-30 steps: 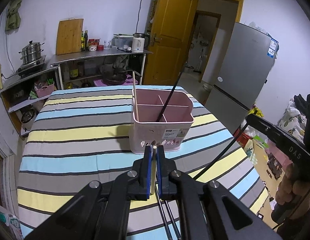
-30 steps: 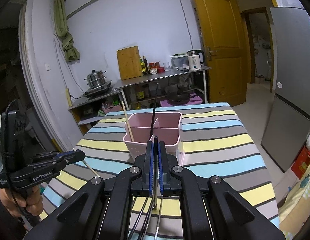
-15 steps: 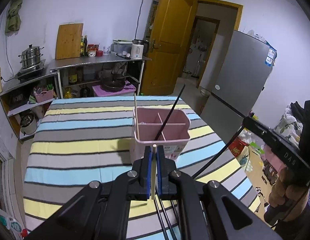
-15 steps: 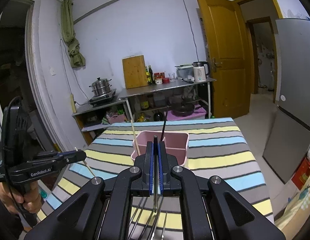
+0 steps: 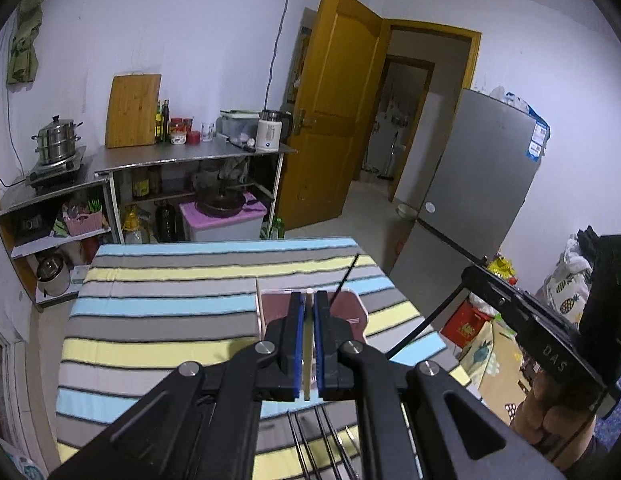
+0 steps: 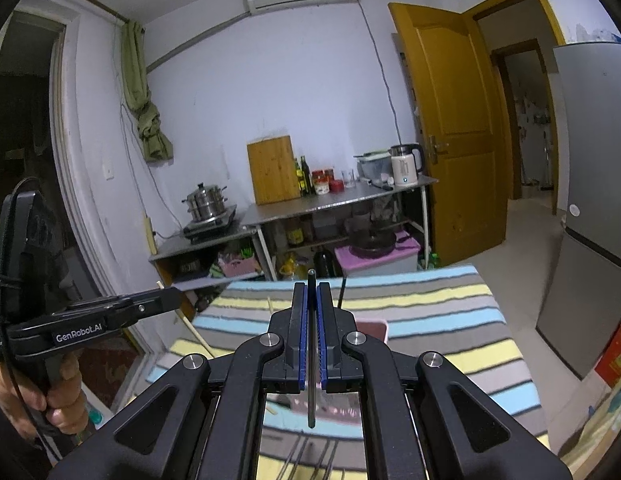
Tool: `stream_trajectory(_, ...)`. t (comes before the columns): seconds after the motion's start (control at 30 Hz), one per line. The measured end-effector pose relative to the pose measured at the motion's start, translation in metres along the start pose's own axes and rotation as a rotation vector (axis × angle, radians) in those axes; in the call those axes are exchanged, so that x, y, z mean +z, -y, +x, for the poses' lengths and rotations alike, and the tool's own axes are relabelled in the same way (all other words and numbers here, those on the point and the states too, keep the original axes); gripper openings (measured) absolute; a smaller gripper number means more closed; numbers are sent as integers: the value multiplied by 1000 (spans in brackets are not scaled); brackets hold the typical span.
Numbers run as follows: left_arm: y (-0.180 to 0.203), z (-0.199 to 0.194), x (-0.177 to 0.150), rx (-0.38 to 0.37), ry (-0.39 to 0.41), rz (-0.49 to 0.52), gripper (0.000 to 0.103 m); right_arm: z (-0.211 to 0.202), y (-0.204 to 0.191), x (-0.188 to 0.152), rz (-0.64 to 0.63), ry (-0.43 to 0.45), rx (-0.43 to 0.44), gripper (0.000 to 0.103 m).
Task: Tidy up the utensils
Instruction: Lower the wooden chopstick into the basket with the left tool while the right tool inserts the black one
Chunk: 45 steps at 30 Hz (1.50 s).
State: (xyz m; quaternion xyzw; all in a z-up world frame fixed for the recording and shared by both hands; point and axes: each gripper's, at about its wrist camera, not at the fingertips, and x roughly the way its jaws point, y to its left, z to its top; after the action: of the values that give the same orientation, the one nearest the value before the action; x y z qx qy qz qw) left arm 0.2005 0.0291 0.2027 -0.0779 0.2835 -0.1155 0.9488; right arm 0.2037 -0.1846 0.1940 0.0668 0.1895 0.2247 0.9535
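**Q:** Item one, left fingers (image 5: pixel 306 300)?

**A:** Closed tight on a pale wooden chopstick (image 5: pixel 307 344), its tip poking out just past my fingertips. Right fingers (image 6: pixel 310 292): closed on a black chopstick (image 6: pixel 311 344), held the same way.

**Q:** Destination?

**A:** Pink utensil holder (image 5: pixel 352 314), directly ahead of and below my left fingers, on the striped tabletop (image 5: pixel 162 304). One wooden chopstick (image 5: pixel 259 306) and one black chopstick (image 5: pixel 344 278) stand in it already, each leaning in its own compartment, as best I can tell.

**Q:** Handling note?

**A:** I would tip each stick near upright over the compartment of its own kind, lower it until the end is inside, then release. Match wood to wood, black to black.

**Q:** Obstructions?

**A:** The leaning sticks cross the opening, and my two tools sit near each other. More black chopsticks (image 5: pixel 322 436) lie on the tabletop beneath my fingers, not yet sorted.
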Motion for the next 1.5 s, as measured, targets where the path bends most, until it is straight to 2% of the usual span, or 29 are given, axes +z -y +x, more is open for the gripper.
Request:
stream_trajectory(0.27,-11,15,25,14,26,-15,5,16,3,20,33,46,3,4)
stream_trajectory(0.53,-18,42,28,29,14,-12,5,38,7,19,35,49,-6,4)
stream_trajectory(1.0,-40,102,-6,40,-112,-76,5,82,23,-20,62,-75,-30,4)
stream_trajectory(1.2,-43,117,-19,46,-156,-80,5,95,26,-31,73,-132,-10,4)
stream_trajectory(1.27,-44,120,-21,50,-165,-85,7,97,26,-31,78,-148,-5,5)
stream_trajectory(1.33,-46,119,-20,56,-162,-92,22,96,26,-31,74,-149,-11,8)
stream_trajectory(1.37,-47,117,-19,57,-150,-94,25,93,27,-29,73,-141,-8,13)
stream_trajectory(1.5,-48,100,-12,54,-101,-95,30,81,26,-22,63,-110,8,17)
